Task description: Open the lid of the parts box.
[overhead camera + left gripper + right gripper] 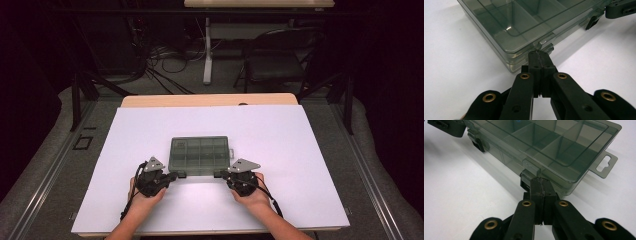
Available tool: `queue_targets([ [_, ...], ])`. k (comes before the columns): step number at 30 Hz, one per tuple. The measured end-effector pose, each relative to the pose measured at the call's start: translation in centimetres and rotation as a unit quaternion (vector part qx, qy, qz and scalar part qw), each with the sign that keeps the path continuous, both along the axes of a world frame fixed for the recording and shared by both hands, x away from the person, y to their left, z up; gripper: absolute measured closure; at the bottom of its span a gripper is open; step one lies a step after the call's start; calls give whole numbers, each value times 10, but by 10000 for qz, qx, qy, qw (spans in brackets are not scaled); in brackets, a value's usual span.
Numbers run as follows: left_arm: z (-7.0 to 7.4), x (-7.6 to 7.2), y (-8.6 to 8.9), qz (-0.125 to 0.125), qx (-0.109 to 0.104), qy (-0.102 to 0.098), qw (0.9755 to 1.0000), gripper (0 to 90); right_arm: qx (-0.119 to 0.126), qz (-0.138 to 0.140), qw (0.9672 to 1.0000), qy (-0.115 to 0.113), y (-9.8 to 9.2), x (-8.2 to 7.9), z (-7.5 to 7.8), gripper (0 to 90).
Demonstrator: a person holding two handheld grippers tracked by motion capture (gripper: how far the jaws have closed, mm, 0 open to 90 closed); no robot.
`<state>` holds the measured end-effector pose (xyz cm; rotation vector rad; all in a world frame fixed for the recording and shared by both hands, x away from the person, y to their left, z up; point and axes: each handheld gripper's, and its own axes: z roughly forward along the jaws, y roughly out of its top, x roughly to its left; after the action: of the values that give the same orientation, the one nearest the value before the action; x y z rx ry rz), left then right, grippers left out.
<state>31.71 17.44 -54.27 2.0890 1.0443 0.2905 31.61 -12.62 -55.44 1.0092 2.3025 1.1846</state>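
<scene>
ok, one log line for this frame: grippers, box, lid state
left gripper: shut, tips at near-edge latch | right gripper: shut, tips at its latch | compartment box: on white table, lid down

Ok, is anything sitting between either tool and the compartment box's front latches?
Nothing visible. The left tool, jaws shut, has its tip right at the left latch of the compartment box; the right tool, also shut, meets the right latch.

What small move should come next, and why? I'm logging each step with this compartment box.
Probably lift both tips to flip the latches: the left hand-held gripper and right hand-held gripper, both shut, sit at the front latches of the closed smoky box.
</scene>
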Motion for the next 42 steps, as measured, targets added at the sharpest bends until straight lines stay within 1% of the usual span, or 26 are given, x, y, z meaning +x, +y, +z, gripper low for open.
queue_targets([
  [3, -1, 1, -2, -12, 6, 9, 10000, 900, -10, 16, 10000, 20, 0, 0, 0, 900],
  [5, -1, 1, -2, -5, 23, -7, 10000, 900, 39, 1, 10000, -17, 0, 1, 0, 900],
  [8, -1, 1, -2, 0, -19, 4, 10000, 900, 52, 10, 10000, -9, 0, 1, 0, 900],
  [10, 0, 1, -2, -16, -10, 0, 10000, 900, 70, 16, 10000, -8, 0, 1, 0, 900],
  [12, 0, 0, -2, -18, -41, -16, 10000, 900, 106, 4, 9999, -40, 0, 1, 0, 900],
  [15, 2, -1, -1, -3, -100, -33, 9999, 900, 120, 10, 9999, -18, 0, 1, 1, 900],
  [17, 4, -1, 0, 27, -191, -78, 9998, 900, 119, 28, 9999, -33, -1, 1, 3, 900],
  [18, 5, -1, 0, 57, -221, -95, 9997, 900, 241, -6, 9997, -101, 0, 1, 3, 900],
  [19, 6, -1, 1, 73, -254, -95, 9996, 900, 182, 19, 9998, -77, -1, 1, 5, 900],
  [20, 6, -1, 1, 73, -254, -95, 9996, 900, 182, 19, 9998, -77, -1, 1, 5, 900],
  [21, 7, -1, 2, 96, -299, -156, 9994, 900, 248, 4, 9996, -136, -1, 1, 7, 900],
  [23, 9, -1, 2, 117, -323, -229, 9991, 900, 219, 8, 9997, -86, -3, 2, 9, 900],
  [24, 10, -1, 2, 135, -325, -269, 9990, 900, 246, -14, 9996, -128, -3, 3, 9, 900],
  [27, 12, -1, 4, 181, -357, -255, 9989, 900, 214, -45, 9997, -66, -5, 4, 10, 900],
  [28, 12, -1, 6, 238, -372, -261, 9987, 900, 305, -85, 9994, -136, -5, 5, 10, 900],
  [31, 12, 1, 9, 338, -449, -250, 9981, 900, 300, -120, 9994, -127, -8, 5, 13, 900],
  [32, 13, 1, 10, 335, -443, -265, 9981, 900, 357, -139, 9992, -152, -8, 5, 13, 900],
  [35, 14, 1, 10, 390, -482, -262, 9977, 900, 416, -167, 9988, -195, -10, 6, 15, 900],
  [36, 15, 2, 10, 408, -472, -278, 9977, 900, 370, -189, 9990, -144, -10, 6, 16, 900],
  [37, 15, 2, 10, 408, -472, -278, 9977, 900, 370, -189, 9990, -144, -10, 6, 16, 900],
  [39, 18, 4, 11, 449, -520, -290, 9972, 900, 438, -203, 9987, -155, -11, 8, 19, 900],
  [40, 18, 4, 11, 449, -520, -290, 9972, 899, 471, -226, 9985, -185, -12, 8, 21, 900],
  [41, 22, 5, 11, 501, -565, -319, 9966, 899, 491, -228, 9983, -227, -12, 10, 23, 900],
  [42, 24, 7, 11, 513, -574, -331, 9965, 899, 525, -251, 9981, -206, -12, 10, 25, 900],
])
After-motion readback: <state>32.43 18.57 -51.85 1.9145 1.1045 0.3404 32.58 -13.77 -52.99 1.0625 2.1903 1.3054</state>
